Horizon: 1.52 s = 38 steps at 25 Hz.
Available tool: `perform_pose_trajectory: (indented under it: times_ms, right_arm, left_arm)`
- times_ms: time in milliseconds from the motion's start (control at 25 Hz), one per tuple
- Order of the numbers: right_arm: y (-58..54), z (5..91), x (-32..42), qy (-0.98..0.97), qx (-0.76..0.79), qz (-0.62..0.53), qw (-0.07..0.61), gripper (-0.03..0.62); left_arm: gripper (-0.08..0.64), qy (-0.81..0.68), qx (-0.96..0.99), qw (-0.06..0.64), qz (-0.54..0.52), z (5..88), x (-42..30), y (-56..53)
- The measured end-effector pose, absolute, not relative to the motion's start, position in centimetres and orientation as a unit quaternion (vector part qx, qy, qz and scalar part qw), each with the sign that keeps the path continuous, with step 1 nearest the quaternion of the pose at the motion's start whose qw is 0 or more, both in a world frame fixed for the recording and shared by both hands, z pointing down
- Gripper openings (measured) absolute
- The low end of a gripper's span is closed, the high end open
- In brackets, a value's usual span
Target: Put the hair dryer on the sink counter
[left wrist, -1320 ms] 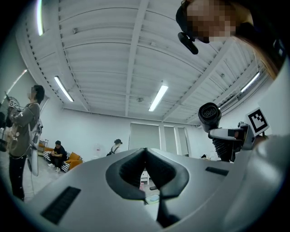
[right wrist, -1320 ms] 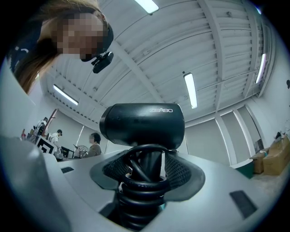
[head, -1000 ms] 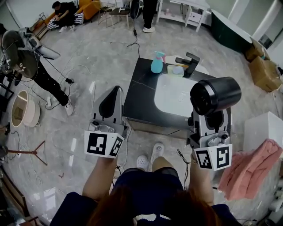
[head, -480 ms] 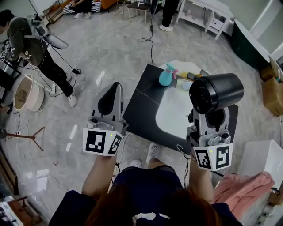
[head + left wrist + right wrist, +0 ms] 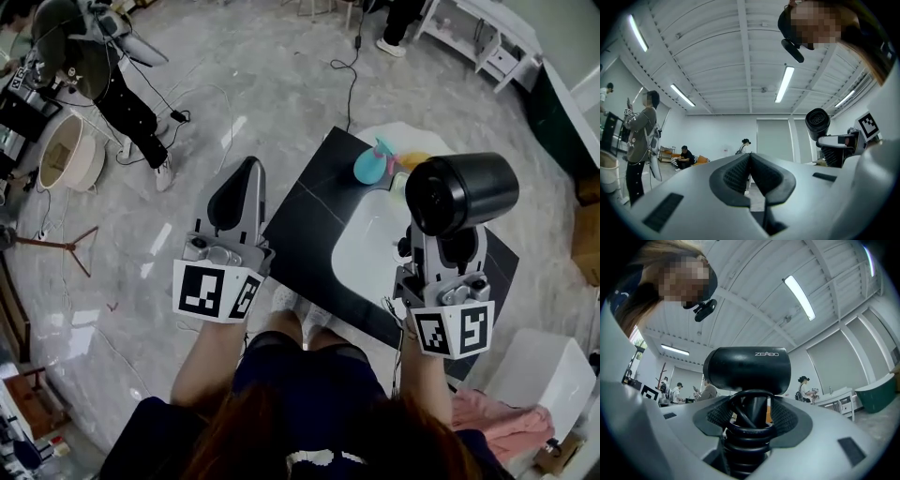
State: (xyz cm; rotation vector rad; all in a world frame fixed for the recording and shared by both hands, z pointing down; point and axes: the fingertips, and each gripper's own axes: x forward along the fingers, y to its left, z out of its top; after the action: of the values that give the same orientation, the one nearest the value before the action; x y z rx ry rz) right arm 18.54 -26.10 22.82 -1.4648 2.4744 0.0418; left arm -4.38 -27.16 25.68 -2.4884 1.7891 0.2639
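Observation:
A black hair dryer [image 5: 461, 192] stands upright, its barrel pointing towards the head camera. My right gripper [image 5: 448, 246] is shut on its handle, and the coiled cord is wrapped round the handle below the pads. In the right gripper view the hair dryer [image 5: 747, 367] fills the middle, with the handle pressed between the jaws of the right gripper [image 5: 751, 405]. Below and ahead lies the dark sink counter [image 5: 302, 230] with a white basin [image 5: 367, 251]. My left gripper [image 5: 236, 192] hovers left of the counter, shut and empty. The left gripper [image 5: 750, 161] shows its pads pressed together.
A teal spray bottle [image 5: 371, 161] and a yellow item [image 5: 413, 161] stand at the counter's far end. On the floor are a person in dark clothes [image 5: 127, 98], a round bin [image 5: 66, 155], cables, a white box [image 5: 536, 375] and pink cloth [image 5: 497, 414].
The head view has swung: the sink counter now lies slanted and further under my right gripper. Both grippers keep their pose, and the hair dryer stays held.

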Motion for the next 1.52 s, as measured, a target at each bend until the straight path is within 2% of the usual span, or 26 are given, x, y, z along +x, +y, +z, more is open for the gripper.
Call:
perform_pose_trajectory:
  times_ms: [280,680,1080,1520]
  right_arm:
    - [-30.5,27.0,16.3,0.855,-0.509,-0.013,0.102,0.264]
    - [-36.5,38.1,13.4,0.839,-0.536,-0.093,0.037,0.264]
    - [-39.7,50.3,12.0,0.819,-0.545,-0.165,-0.066,0.264]
    - [-41.2,61.0,9.9,0.796,-0.533,-0.234,-0.164,0.262]
  left_arm:
    - [0.012,0.576,-0.814,0.017,0.074,28.3,-5.5,-31.3]
    - [0.012,0.551,-0.833,-0.016,0.054,34.8,-6.5,-37.3]
    - [0.012,0.547,-0.835,-0.047,0.019,41.5,-6.7,-41.1]
    - [0.012,0.547,-0.835,-0.064,-0.005,44.4,-7.0,-41.7]
